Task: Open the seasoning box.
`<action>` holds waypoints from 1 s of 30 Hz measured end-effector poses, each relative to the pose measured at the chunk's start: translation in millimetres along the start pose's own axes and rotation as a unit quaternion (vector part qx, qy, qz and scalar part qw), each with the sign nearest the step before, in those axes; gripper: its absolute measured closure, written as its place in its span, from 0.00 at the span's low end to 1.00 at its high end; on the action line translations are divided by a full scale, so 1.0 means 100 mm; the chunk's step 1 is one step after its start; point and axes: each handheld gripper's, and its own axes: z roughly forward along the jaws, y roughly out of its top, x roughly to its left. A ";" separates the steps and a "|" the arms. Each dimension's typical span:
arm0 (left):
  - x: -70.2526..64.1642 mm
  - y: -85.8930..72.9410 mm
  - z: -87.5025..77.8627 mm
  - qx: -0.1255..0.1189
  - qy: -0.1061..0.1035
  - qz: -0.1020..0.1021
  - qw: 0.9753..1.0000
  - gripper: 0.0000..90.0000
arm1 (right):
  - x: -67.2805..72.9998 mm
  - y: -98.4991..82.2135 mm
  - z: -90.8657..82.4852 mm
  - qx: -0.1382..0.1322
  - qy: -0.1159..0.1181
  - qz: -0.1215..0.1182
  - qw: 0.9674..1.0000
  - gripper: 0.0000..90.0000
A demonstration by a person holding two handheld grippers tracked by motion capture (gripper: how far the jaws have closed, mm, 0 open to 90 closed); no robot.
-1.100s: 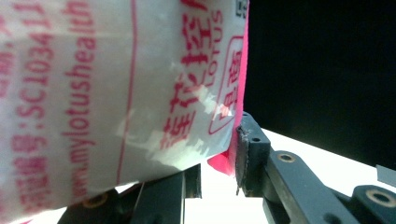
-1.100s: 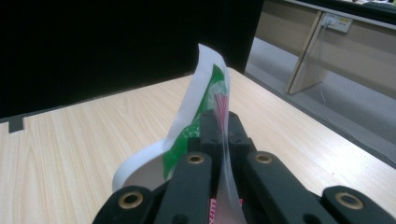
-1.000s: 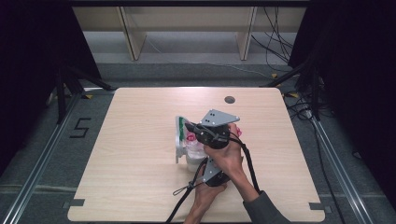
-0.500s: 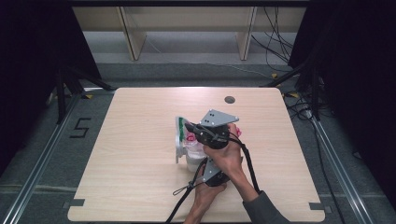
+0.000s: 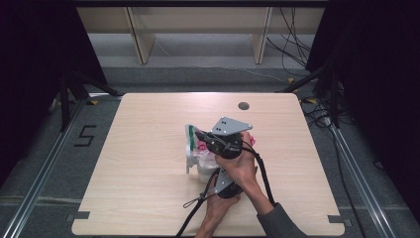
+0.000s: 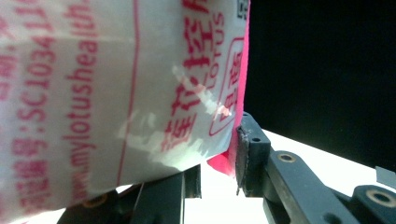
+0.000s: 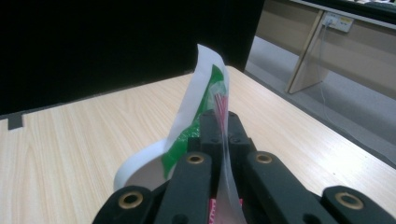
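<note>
A white plastic bag [image 5: 194, 148] with red print and a green strip along its top stands up off the middle of the wooden table [image 5: 148, 163]. My right gripper [image 5: 199, 137], with a grey plate on top, comes at it from the right and is shut on the bag's thin upper edge [image 7: 205, 79]; the film runs between its closed jaws [image 7: 219, 116]. My left gripper [image 5: 214, 173] reaches in from the near side. The bag's printed lower body [image 6: 116, 93] sits between its jaws [image 6: 217, 158], pink edge against one pad. Both hands hold still.
A dark round hole [image 5: 243, 105] sits near the table's far edge. A "5" mark [image 5: 84, 135] is on the floor at left, by stand legs. Shelf legs [image 5: 141, 44] stand behind the table, and cables [image 5: 297, 54] lie on the floor at the back right.
</note>
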 end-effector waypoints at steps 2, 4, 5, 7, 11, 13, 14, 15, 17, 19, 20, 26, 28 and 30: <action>0.00 -0.01 0.01 -0.003 -0.003 -0.003 1.000 0.82 | 0.00 0.00 0.00 0.000 -0.001 -0.002 1.000 1.00; 0.00 -0.01 0.01 0.002 -0.004 -0.001 1.000 0.82 | -0.01 -0.01 0.00 -0.002 -0.002 -0.002 1.000 1.00; 0.00 0.00 -0.01 0.011 -0.001 0.002 1.000 0.82 | -0.01 -0.01 0.00 -0.001 -0.002 0.002 1.000 1.00; 0.00 -0.01 0.01 -0.001 -0.006 -0.004 1.000 0.82 | -0.01 -0.01 0.00 -0.002 0.000 0.009 1.000 1.00; -0.01 0.00 0.00 0.012 0.000 -0.009 1.000 0.82 | -0.02 -0.01 -0.04 -0.008 -0.004 0.012 1.000 1.00; 0.00 -0.01 0.01 0.000 -0.006 -0.013 1.000 0.82 | -0.04 0.00 -0.05 -0.008 0.007 0.010 1.000 1.00; 0.00 -0.01 0.02 0.002 -0.007 -0.013 1.000 0.82 | -0.04 0.00 -0.06 -0.007 0.012 0.011 1.000 1.00; 0.00 -0.02 0.02 0.002 -0.007 -0.014 1.000 0.82 | -0.05 0.00 -0.07 -0.013 0.011 0.003 1.000 1.00; 0.01 -0.01 0.01 0.010 -0.005 -0.015 1.000 0.81 | -0.04 0.00 -0.09 -0.007 0.018 0.011 1.000 1.00; 0.01 -0.01 -0.01 0.020 -0.002 -0.014 1.000 0.81 | -0.05 0.00 -0.11 -0.010 0.019 0.015 1.000 1.00; 0.00 -0.01 0.00 0.018 0.000 -0.015 1.000 0.81 | -0.05 0.00 -0.13 -0.011 0.012 0.015 1.000 1.00; 0.01 -0.01 0.00 0.025 -0.001 -0.017 1.000 0.80 | -0.09 0.01 -0.23 -0.020 0.016 0.007 1.000 1.00; 0.01 -0.01 -0.01 0.029 0.001 -0.013 1.000 0.80 | -0.09 0.02 -0.28 -0.020 0.015 0.007 1.000 1.00; 0.00 -0.01 -0.01 0.028 0.001 -0.011 1.000 0.79 | -0.10 0.03 -0.33 -0.027 0.013 0.002 1.000 1.00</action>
